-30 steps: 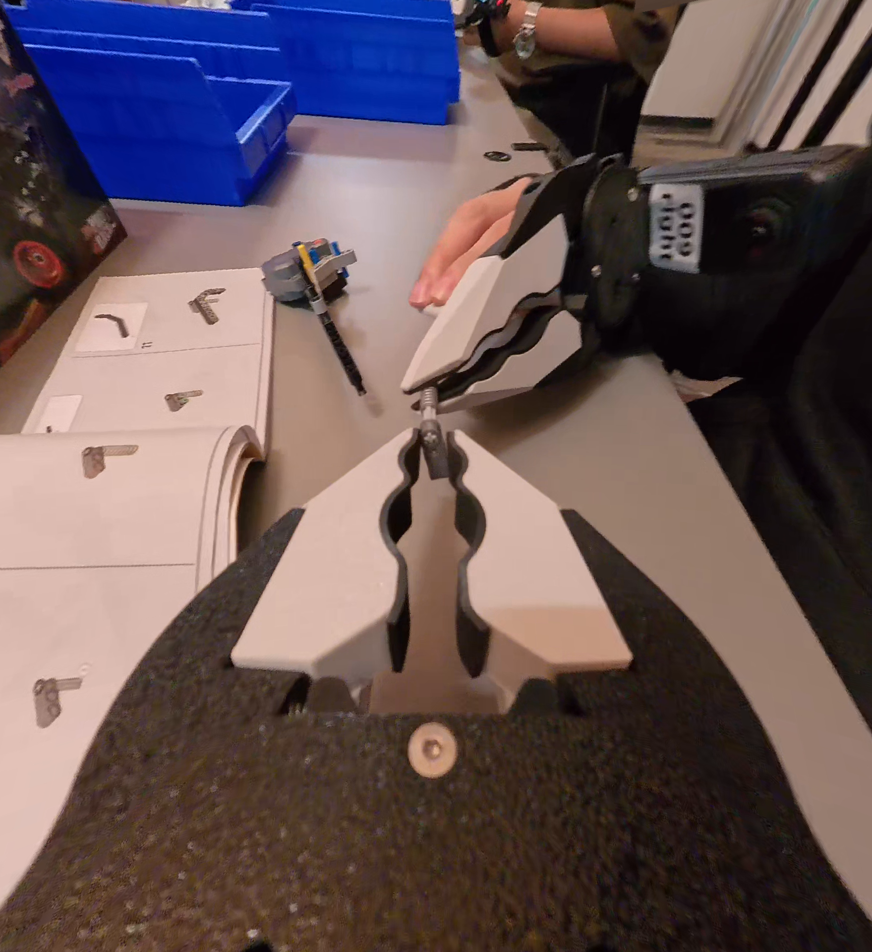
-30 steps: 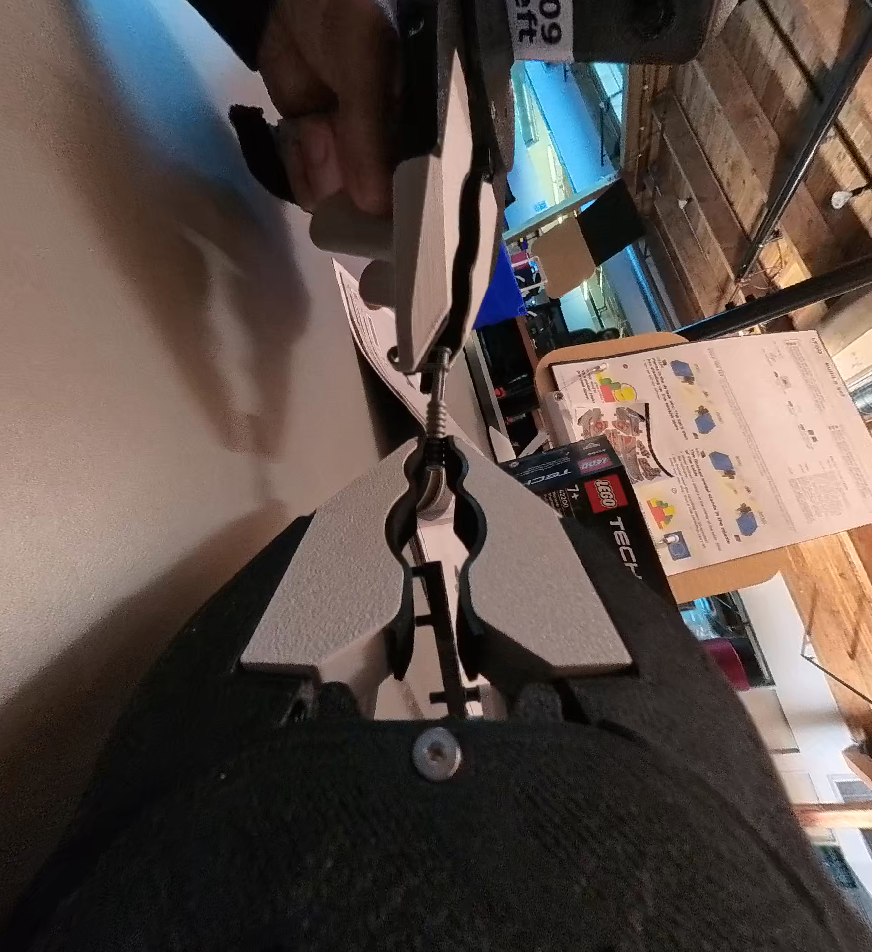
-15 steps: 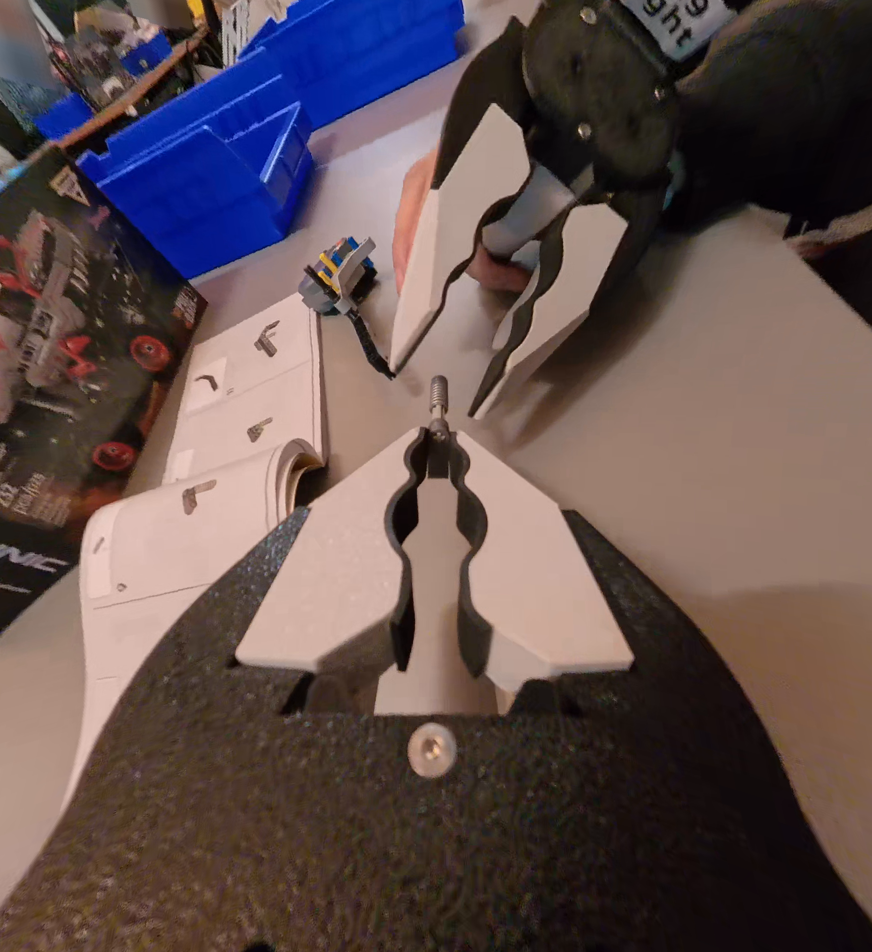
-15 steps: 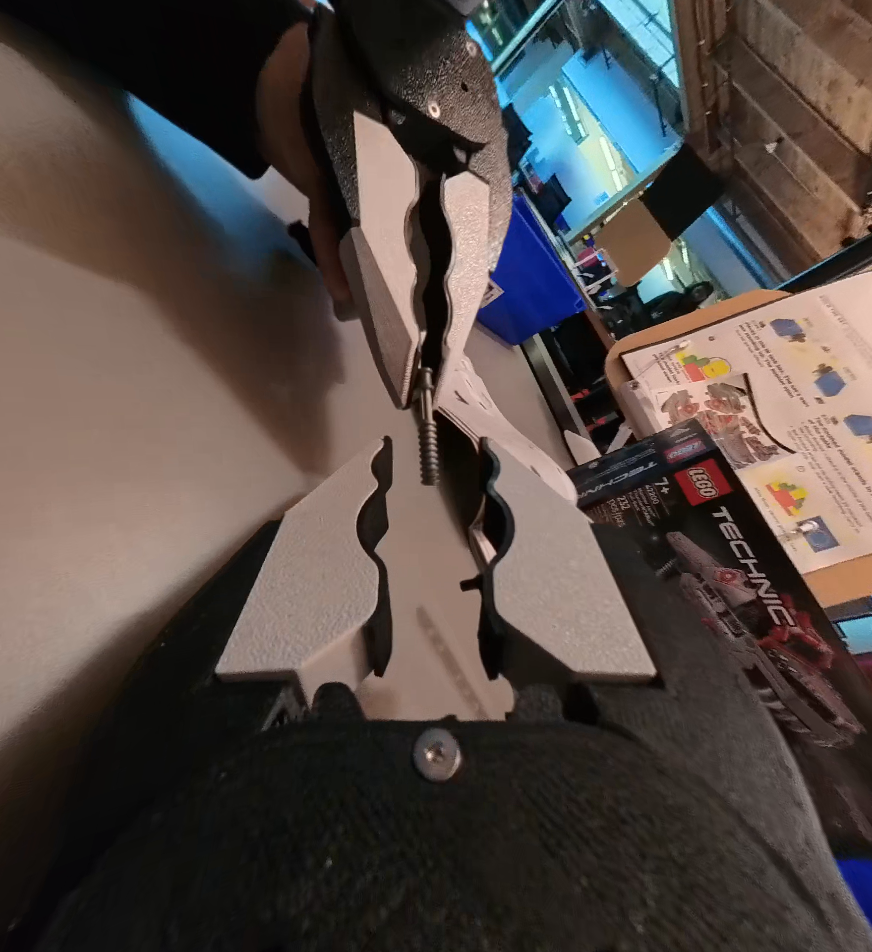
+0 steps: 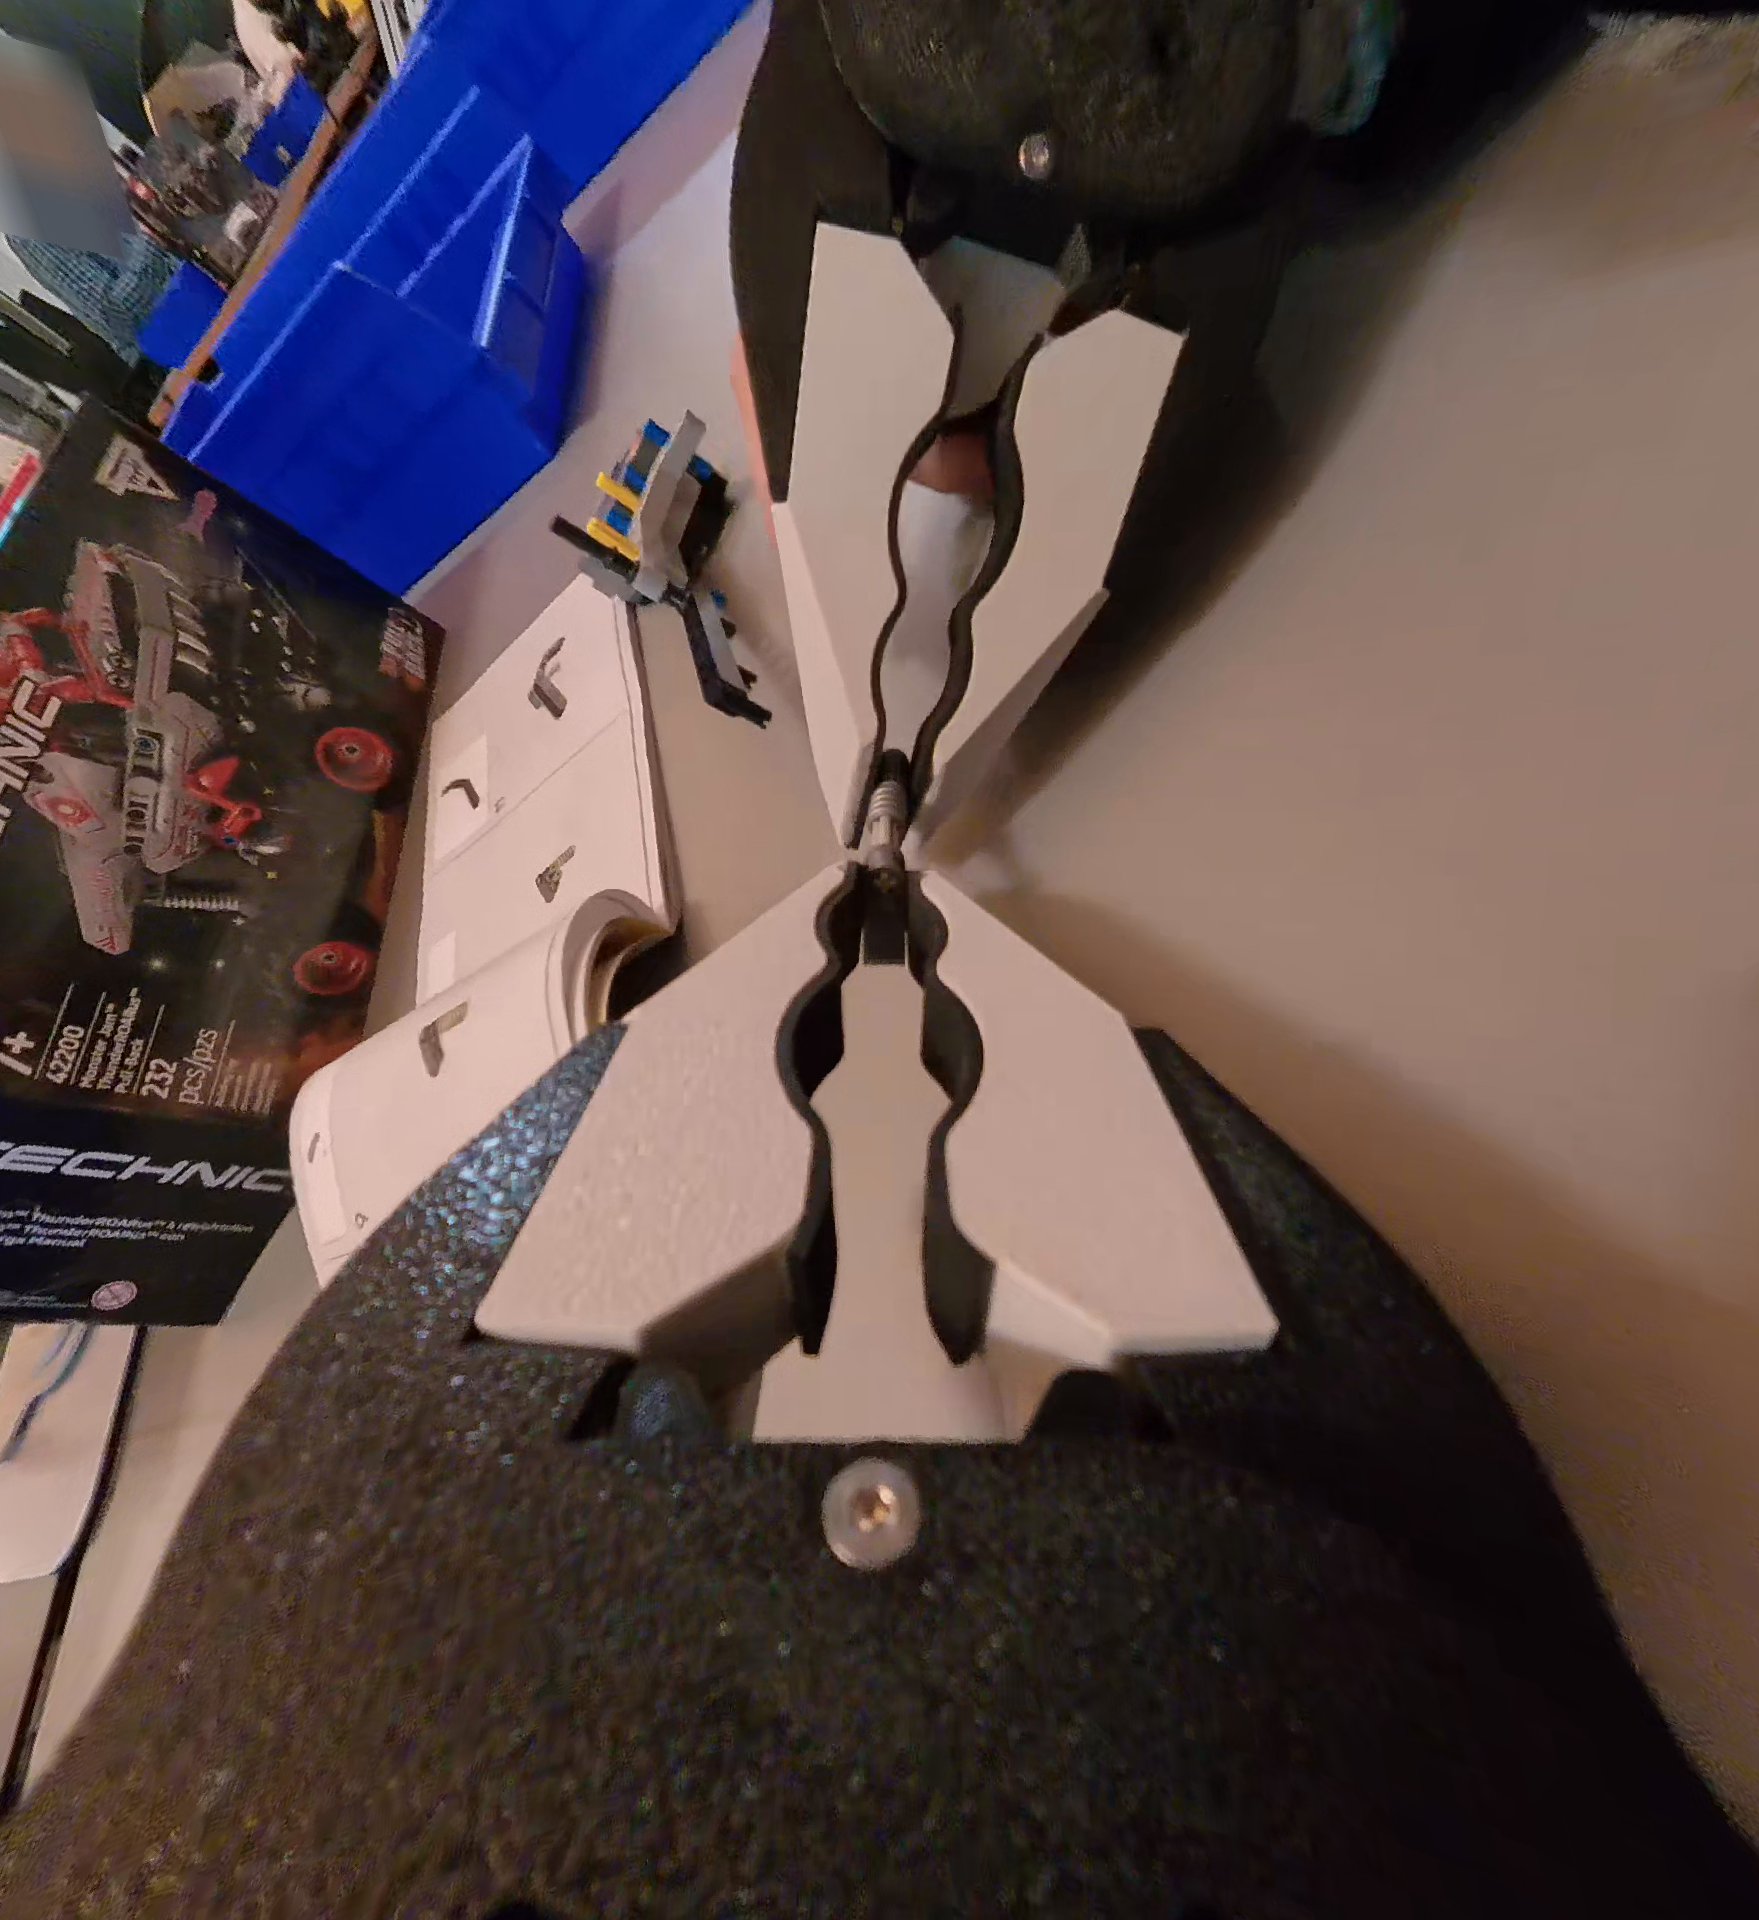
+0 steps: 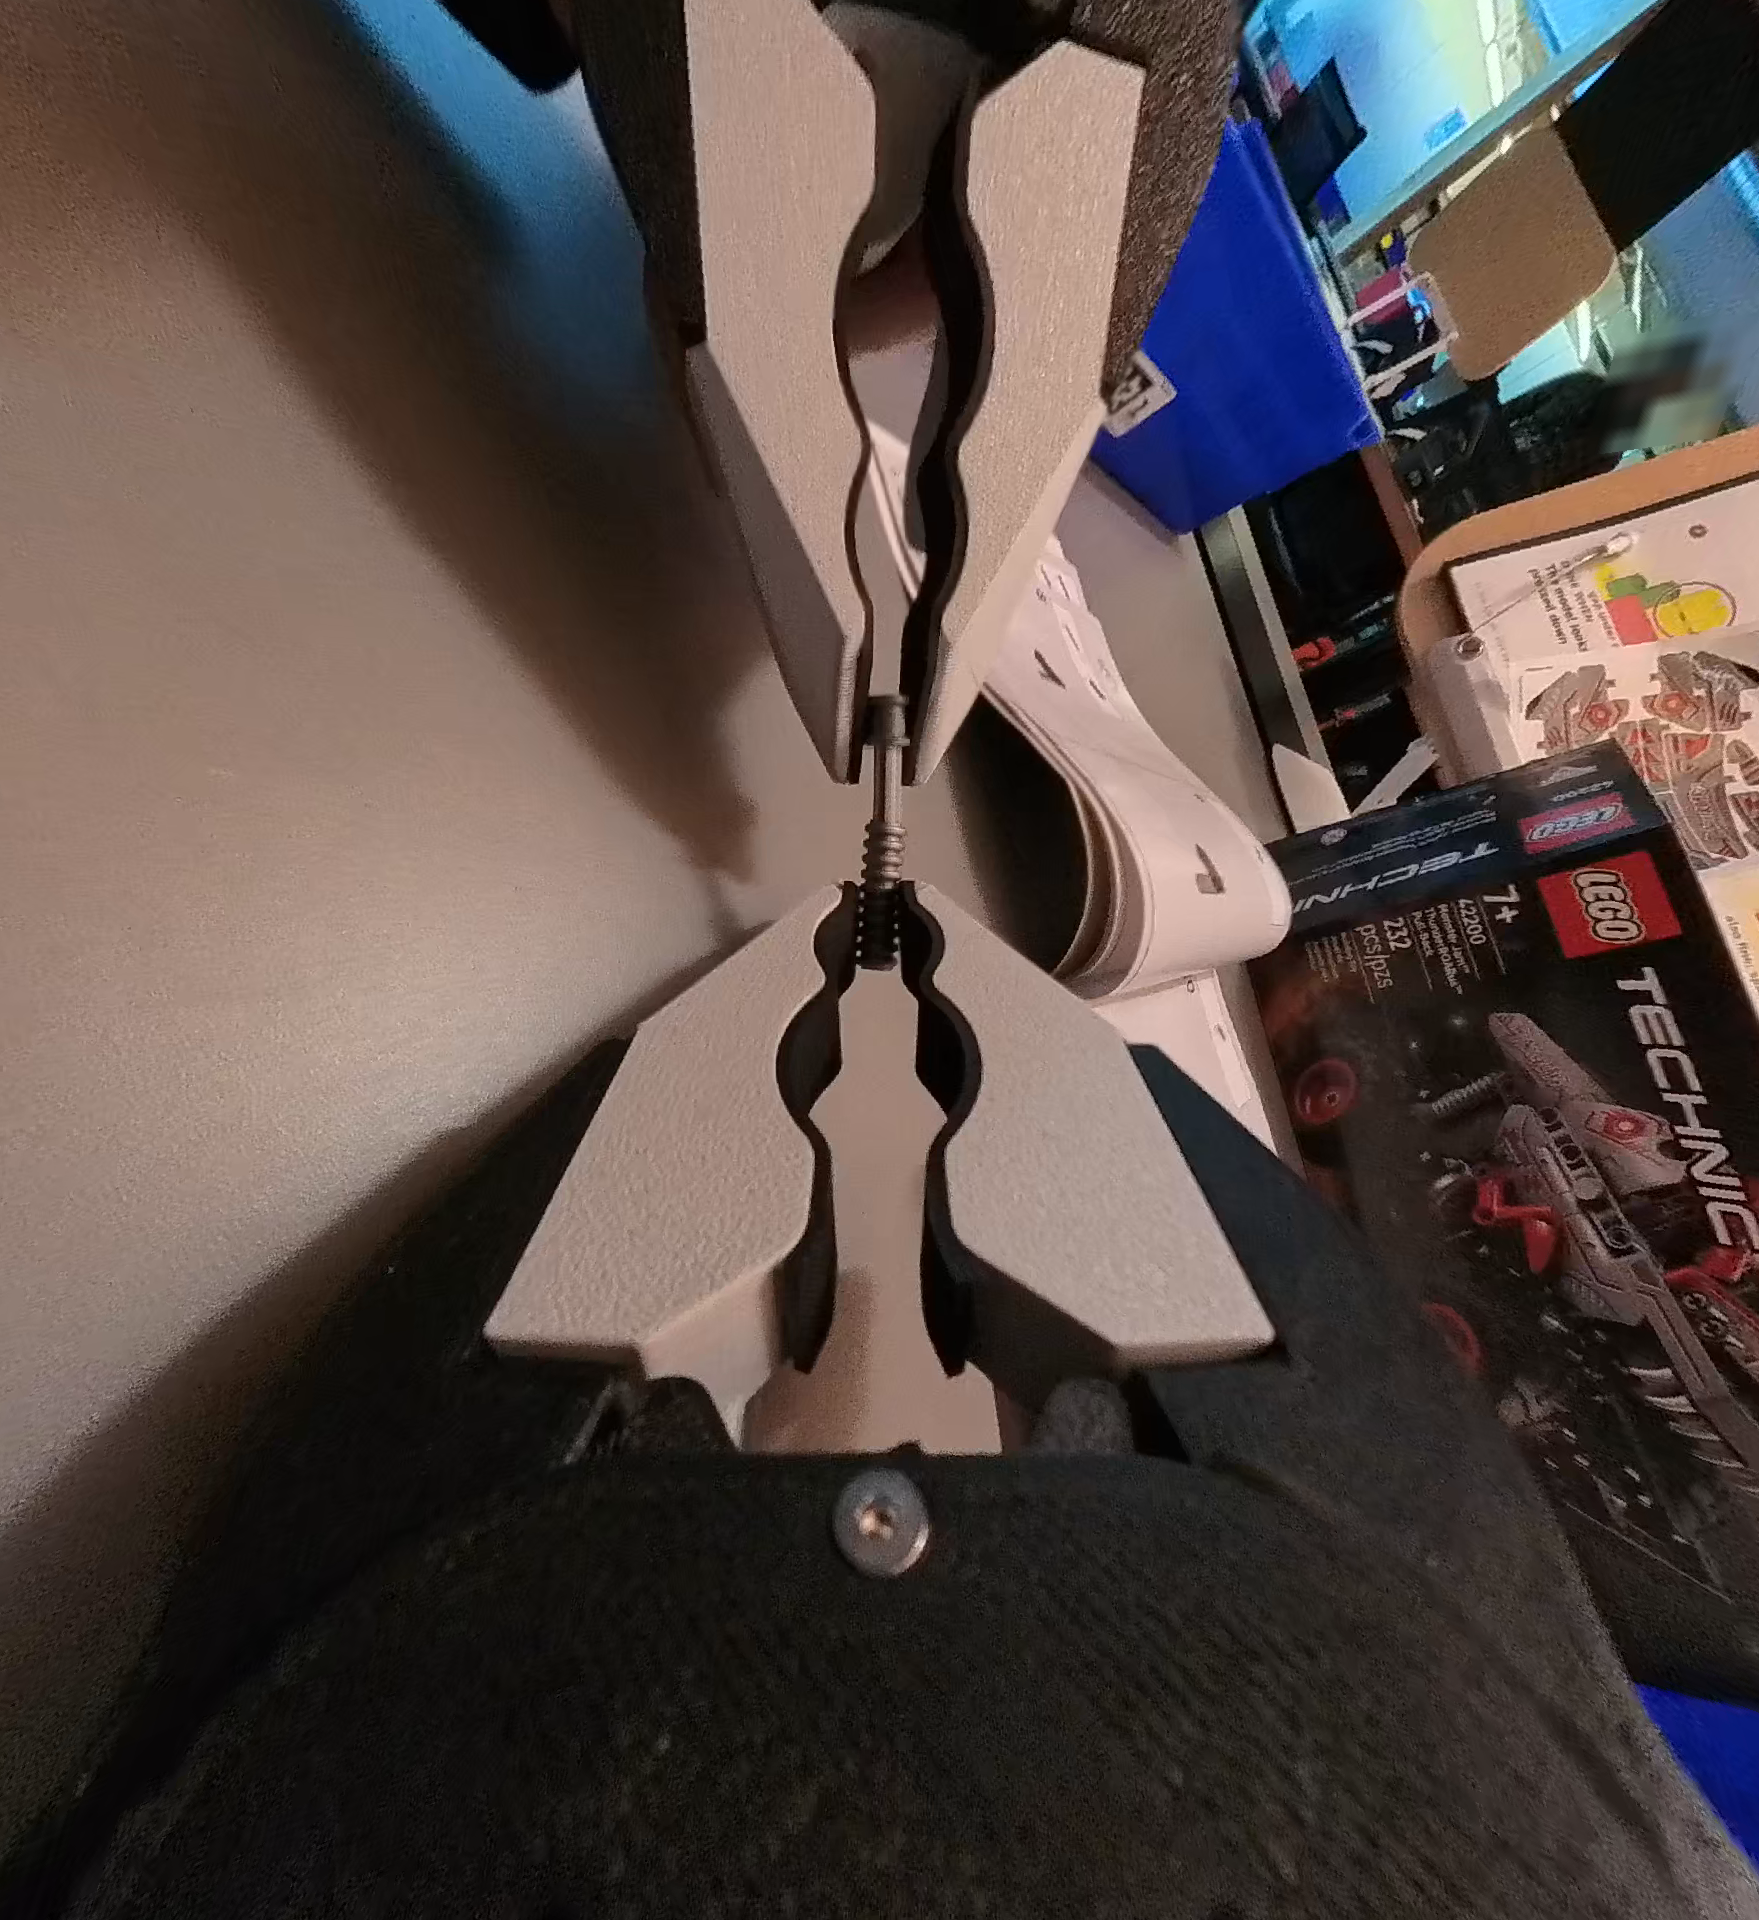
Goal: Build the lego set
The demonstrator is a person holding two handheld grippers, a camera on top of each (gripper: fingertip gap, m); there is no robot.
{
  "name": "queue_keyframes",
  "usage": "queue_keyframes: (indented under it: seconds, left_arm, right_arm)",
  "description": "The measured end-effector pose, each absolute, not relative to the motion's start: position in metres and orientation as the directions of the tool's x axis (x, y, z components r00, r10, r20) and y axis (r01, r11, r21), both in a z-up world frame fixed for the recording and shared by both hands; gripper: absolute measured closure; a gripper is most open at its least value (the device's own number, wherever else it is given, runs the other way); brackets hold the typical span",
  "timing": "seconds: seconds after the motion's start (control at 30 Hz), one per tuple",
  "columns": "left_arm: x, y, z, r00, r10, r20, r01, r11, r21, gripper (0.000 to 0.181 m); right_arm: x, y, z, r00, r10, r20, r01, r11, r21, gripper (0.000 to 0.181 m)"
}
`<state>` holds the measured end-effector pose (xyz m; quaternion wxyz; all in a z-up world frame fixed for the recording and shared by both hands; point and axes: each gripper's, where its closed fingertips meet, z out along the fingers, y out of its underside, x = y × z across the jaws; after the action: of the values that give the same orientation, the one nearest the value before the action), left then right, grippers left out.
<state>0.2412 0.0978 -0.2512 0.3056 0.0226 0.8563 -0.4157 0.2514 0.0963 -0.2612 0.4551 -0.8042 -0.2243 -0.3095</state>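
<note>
A small grey spring shock piece (image 5: 883,821) is held in the air between two grippers that meet tip to tip above the table. My left gripper (image 5: 881,885) is shut on its plain grey end. My right gripper (image 6: 880,916) is shut on its coiled spring end (image 6: 883,831). In the left wrist view the right gripper (image 5: 894,764) comes in from the top. In the right wrist view the left gripper (image 6: 883,743) comes in from the top. A small grey, blue and yellow partial assembly (image 5: 657,530) with a black axle lies on the table.
An open instruction booklet (image 5: 542,769) lies left of the grippers, with the dark set box (image 5: 127,831) beyond it and blue bins (image 5: 387,343) behind. In the right wrist view the box (image 6: 1581,1143), the booklet (image 6: 1145,831) and a poster board (image 6: 1685,644) are on the right. Only a small space, under 4 cm, lies between the two pairs of fingers.
Half a second ago my right gripper was open around the spring end; now it is shut on it. Both grippers have rolled and now line up tip to tip.
</note>
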Motion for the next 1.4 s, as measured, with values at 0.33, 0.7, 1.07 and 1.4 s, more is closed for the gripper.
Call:
queue_keyframes:
  seconds: [0.33,0.7,1.07,1.4]
  left_arm:
    - [0.243,0.1,-0.261,-0.84,-0.252,-0.479,0.211,0.663,-0.718,0.176]
    - [0.238,0.102,-0.257,-0.862,-0.251,-0.44,0.2,0.629,-0.751,0.173]
    - [0.244,0.098,-0.258,-0.827,-0.255,-0.501,0.209,0.687,-0.696,0.176]
    - [0.255,0.099,-0.266,-0.73,-0.196,-0.655,0.211,0.846,-0.489,0.176]
  right_arm:
    - [0.256,0.096,-0.266,0.694,0.086,0.715,0.643,-0.521,-0.561,0.177]
    - [0.255,0.095,-0.267,0.692,0.092,0.716,0.647,-0.52,-0.558,0.177]
    - [0.255,0.095,-0.267,0.699,0.088,0.71,0.637,-0.529,-0.561,0.177]
    - [0.267,0.092,-0.275,0.576,0.132,0.807,0.665,-0.65,-0.368,0.177]
